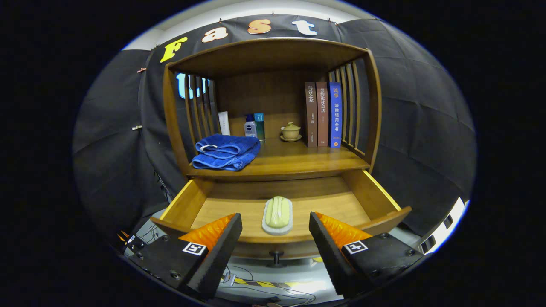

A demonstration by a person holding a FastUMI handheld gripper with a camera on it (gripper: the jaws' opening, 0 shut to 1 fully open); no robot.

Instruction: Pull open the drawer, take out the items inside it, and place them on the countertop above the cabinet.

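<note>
Inside the pulled-out drawer (222,209), a scrub brush (277,215), just beyond the spread, empty gripper (275,238). Likely light and stiff; best pinched across its narrow sides.

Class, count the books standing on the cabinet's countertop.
3: brown book, reddish-brown book and blue book, side by side at the slatted side, beyond the open fingers.

Open drawer (341,204) clear around lone brush (278,214).

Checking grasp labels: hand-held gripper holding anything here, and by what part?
Nothing held. The hand-held gripper is open, fingers apart in front of the open drawer; the brush lies inside, untouched.
</note>
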